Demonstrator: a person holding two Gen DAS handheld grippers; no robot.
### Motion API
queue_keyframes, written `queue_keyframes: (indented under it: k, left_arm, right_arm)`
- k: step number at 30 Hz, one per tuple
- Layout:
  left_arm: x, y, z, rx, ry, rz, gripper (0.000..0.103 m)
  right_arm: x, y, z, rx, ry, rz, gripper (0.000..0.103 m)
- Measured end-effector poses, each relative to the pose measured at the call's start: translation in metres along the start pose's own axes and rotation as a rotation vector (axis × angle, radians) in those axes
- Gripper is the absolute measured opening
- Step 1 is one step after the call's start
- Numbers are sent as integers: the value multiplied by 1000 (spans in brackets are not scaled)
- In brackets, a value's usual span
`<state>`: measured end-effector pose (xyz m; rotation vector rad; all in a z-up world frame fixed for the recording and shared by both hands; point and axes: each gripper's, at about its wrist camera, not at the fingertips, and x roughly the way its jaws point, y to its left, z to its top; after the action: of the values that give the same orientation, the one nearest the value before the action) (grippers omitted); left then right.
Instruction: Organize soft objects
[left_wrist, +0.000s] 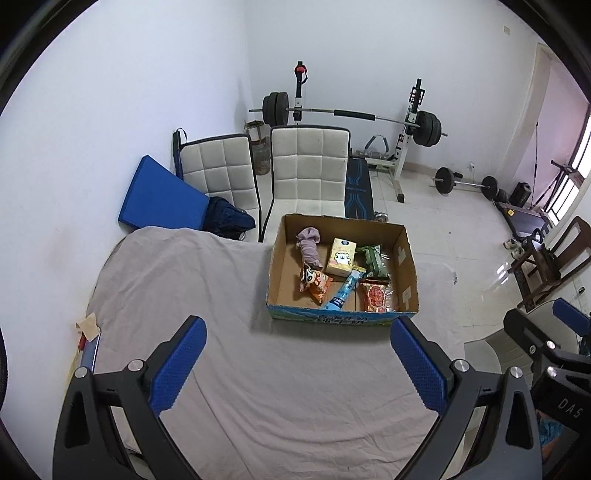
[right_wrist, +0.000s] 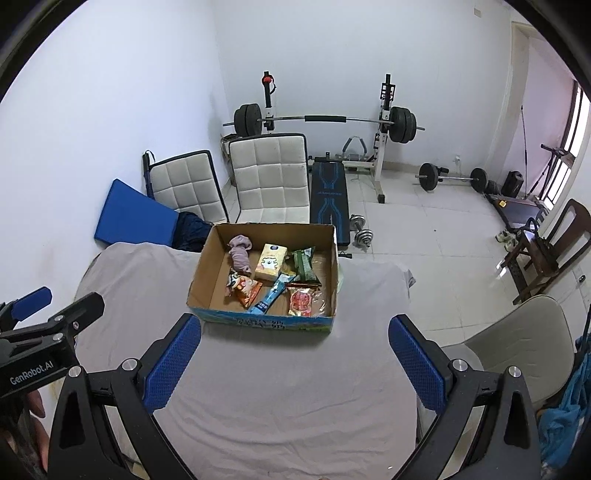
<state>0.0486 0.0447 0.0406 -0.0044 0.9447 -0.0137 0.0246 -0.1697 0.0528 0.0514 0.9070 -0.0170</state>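
Note:
A cardboard box (left_wrist: 404, 254) (right_wrist: 199, 273) stands on the far part of a table covered with a grey cloth (left_wrist: 207, 314) (right_wrist: 280, 387). In the box lie a rolled purple cloth (left_wrist: 309, 245) (right_wrist: 240, 253), a yellow tissue pack (left_wrist: 341, 257) (right_wrist: 271, 262), a green packet (left_wrist: 375, 260) (right_wrist: 304, 264), an orange snack bag (left_wrist: 316, 285) (right_wrist: 245, 290), a blue tube (left_wrist: 343, 290) (right_wrist: 271, 293) and a red packet (left_wrist: 376, 295) (right_wrist: 303, 301). My left gripper (left_wrist: 297, 365) is open and empty, above the cloth in front of the box. My right gripper (right_wrist: 293, 363) is open and empty, beside it.
Two white padded chairs (left_wrist: 306, 173) (right_wrist: 271, 177) stand behind the table, with a blue cushion (left_wrist: 159, 195) (right_wrist: 129, 214) against the wall. A barbell rack (left_wrist: 351, 114), a weight bench (right_wrist: 328, 195) and dumbbells (right_wrist: 360, 229) are farther back. A beige chair (right_wrist: 524, 339) stands at the table's right.

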Motion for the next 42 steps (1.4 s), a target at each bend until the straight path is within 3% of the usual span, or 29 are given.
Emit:
queue_keyframes:
  k: [42]
  left_arm:
    - [2,-6,10,13,-6,-7,102]
  right_arm:
    - [12,-9,14,-8,-9,-8,103]
